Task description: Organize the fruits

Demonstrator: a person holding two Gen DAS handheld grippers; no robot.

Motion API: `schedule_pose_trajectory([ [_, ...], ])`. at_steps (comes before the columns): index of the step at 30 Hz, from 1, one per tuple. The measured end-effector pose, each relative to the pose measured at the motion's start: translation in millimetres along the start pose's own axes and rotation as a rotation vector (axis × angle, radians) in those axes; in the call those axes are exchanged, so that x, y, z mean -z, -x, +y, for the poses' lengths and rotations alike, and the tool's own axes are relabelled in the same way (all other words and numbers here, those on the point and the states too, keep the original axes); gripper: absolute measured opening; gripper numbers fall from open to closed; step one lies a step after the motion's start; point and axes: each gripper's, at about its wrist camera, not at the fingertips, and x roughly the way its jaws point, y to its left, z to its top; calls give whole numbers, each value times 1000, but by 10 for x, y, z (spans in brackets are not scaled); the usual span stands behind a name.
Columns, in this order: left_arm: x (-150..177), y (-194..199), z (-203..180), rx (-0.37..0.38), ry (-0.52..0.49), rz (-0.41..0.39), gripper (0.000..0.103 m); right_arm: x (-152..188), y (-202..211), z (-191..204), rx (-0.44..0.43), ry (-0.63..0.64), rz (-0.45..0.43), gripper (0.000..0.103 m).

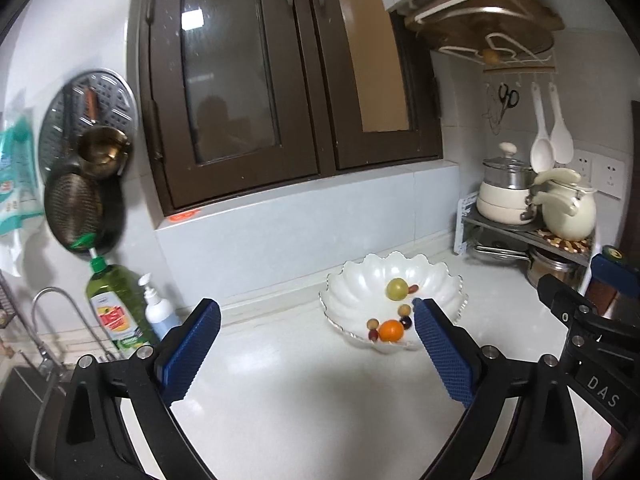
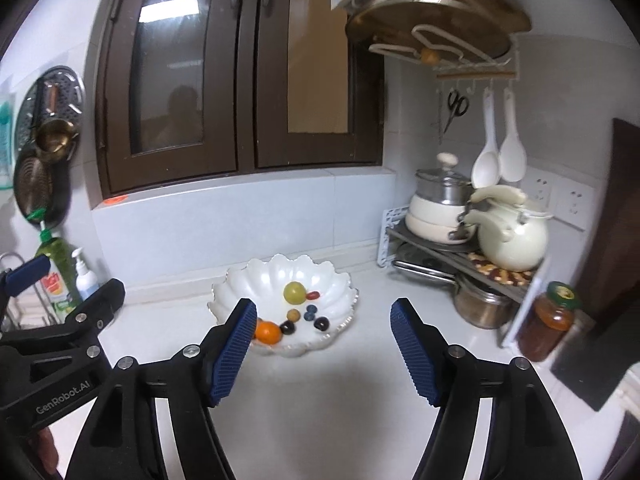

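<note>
White counter [image 2: 320, 400], one scalloped bowl [image 2: 256, 280], one orange [image 2: 267, 332], left claw [image 1: 316, 344] and right claw [image 2: 323, 344] both agape, empty

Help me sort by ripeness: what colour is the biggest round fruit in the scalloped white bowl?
Yellowish green round fruit; clearest in the right wrist view.

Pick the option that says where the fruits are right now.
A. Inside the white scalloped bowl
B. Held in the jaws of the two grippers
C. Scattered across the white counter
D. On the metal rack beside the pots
A: the orange fruit, the green fruit and the small dark ones all lie inside the white scalloped bowl, and both grippers' jaws are empty.
</note>
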Motion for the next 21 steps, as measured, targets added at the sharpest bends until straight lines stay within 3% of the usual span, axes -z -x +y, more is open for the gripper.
schedule_pose_trajectory([
  [6,233,626,-73,-10,27,-26,103,234,637,-168,18,9,-50,76],
  [21,658,1973,-186,-15,40,-74,103,699,1960,-397,-27,-1,-82,76],
])
